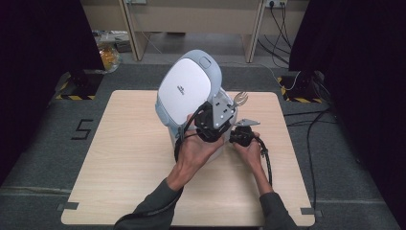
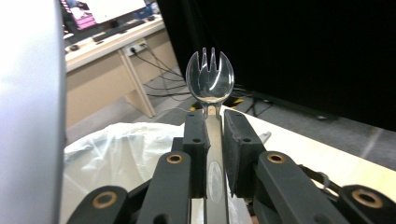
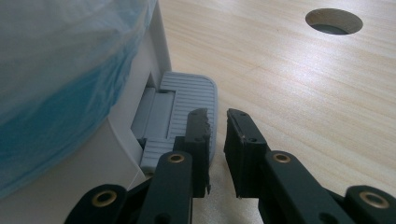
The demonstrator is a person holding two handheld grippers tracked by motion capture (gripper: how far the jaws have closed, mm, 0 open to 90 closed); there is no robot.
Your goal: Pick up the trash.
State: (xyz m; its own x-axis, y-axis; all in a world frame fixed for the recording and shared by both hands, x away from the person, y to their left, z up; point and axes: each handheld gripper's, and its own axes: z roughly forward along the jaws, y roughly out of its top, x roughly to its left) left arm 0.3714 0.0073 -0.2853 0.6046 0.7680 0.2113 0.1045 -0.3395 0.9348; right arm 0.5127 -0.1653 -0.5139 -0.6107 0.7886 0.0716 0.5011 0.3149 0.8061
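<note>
The clear plastic spork point(image 2: 209, 79) stands upright in the left gripper point(image 2: 214, 135), jaws clamped on its handle, at three o'clock of the pedal bin's raised glossy lid point(image 1: 184, 88). The right gripper point(image 3: 216, 140), closed and empty, presses the ribbed grey pedal point(image 3: 187, 112); hold it down while dropping the spork inside the white liner point(image 2: 121, 149).

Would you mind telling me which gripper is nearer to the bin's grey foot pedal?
Right. The right gripper sits low at the bin's base, its tips over the pedal. The left gripper is higher, by the raised lid, clamping a clear spork.
</note>
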